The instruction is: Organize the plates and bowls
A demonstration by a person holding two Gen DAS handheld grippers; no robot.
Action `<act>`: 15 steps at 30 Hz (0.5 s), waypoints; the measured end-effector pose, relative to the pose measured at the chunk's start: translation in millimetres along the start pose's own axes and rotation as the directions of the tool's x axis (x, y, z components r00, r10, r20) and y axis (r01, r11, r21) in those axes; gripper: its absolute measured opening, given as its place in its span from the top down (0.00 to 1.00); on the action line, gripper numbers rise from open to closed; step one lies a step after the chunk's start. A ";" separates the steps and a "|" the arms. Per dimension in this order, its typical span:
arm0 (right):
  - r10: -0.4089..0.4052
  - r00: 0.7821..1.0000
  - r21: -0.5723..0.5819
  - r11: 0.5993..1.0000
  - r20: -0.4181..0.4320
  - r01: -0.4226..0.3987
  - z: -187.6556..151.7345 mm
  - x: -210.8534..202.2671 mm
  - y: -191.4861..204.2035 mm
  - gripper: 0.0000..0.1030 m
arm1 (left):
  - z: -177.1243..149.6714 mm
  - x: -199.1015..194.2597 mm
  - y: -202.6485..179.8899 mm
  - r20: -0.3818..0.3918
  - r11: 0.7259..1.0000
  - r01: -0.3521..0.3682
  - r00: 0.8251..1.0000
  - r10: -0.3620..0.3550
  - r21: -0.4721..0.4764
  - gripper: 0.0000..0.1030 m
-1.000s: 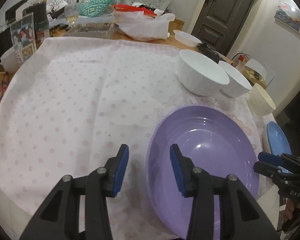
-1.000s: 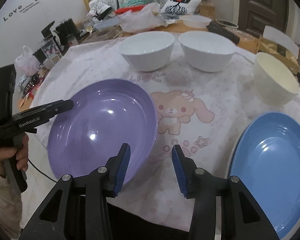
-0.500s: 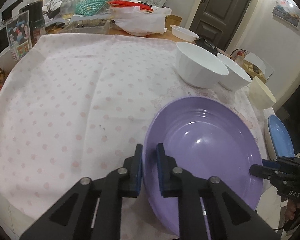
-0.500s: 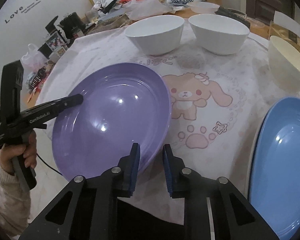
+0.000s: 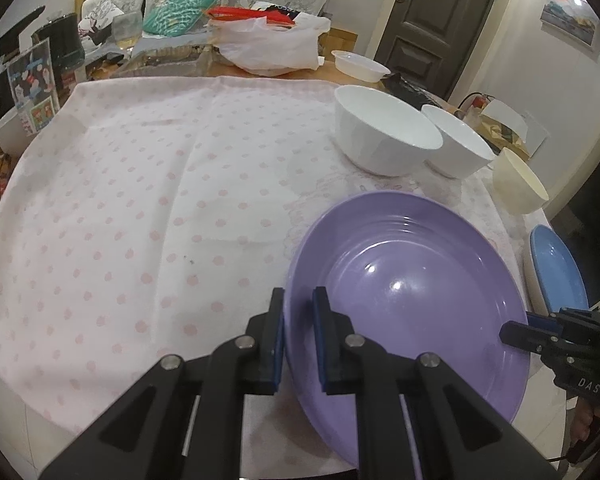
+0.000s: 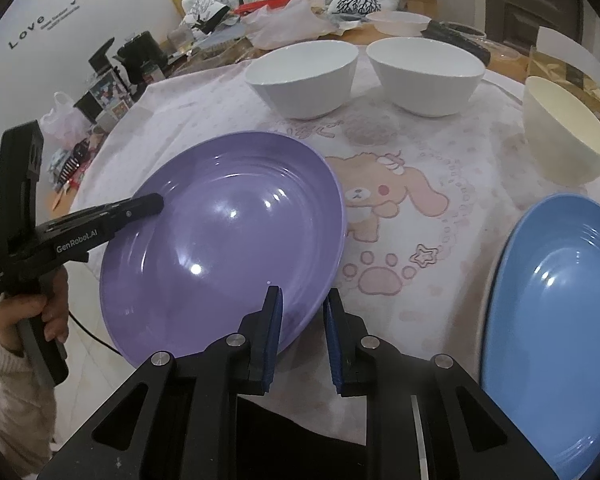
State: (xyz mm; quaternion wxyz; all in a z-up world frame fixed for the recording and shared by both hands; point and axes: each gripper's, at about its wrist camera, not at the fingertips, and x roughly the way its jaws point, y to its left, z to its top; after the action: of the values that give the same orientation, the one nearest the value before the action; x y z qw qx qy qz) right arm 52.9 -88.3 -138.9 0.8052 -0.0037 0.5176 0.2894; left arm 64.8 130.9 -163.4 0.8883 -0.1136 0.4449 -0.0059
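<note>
Fingers (image 5: 277, 344) of left gripper (image 5: 298, 340) pinched onto near-left rim of glossy round purple plate (image 5: 412, 292); right gripper (image 6: 302, 340) clamped likewise on its opposite rim. Plate tilted over cloth-covered desk (image 5: 140, 200), left of shiny blue plate (image 6: 560, 300), both hands equally close.

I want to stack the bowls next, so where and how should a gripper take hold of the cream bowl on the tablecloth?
Grip the cream bowl by its thin rim, one finger inside and one outside, probably coming from above on the side nearest you. Its wall flares too wide to span, and the open mouth faces up. The blue plate lies just in front, so descend steeply.
</note>
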 end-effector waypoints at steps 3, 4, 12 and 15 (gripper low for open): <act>-0.009 1.000 -0.003 1.000 0.015 0.009 -0.6 -6.1 -1.3 0.85 | 2.4 -4.6 -6.6 0.011 1.000 0.000 1.000 0.000 0.008 0.90; -0.012 1.000 -0.004 1.000 0.020 0.012 -0.9 -8.5 -1.7 0.85 | 3.4 -5.7 -9.4 0.014 1.000 0.000 1.000 0.000 0.011 0.90; -0.025 0.997 0.013 1.000 0.066 0.024 -2.9 -28.5 -10.8 0.85 | 12.0 -15.9 -32.4 0.033 0.999 0.005 0.999 -0.006 0.041 0.90; -0.031 0.996 0.022 0.999 0.082 0.029 -3.7 -36.1 -17.1 0.85 | 13.6 -19.5 -42.0 0.040 0.999 0.008 0.999 -0.010 0.054 0.90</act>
State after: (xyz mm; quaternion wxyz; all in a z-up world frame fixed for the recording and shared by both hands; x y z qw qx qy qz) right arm 47.1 -120.3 -115.5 0.8302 0.0088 0.4868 0.2716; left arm 67.6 94.9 -131.5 0.8997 -0.0919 0.4263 -0.0195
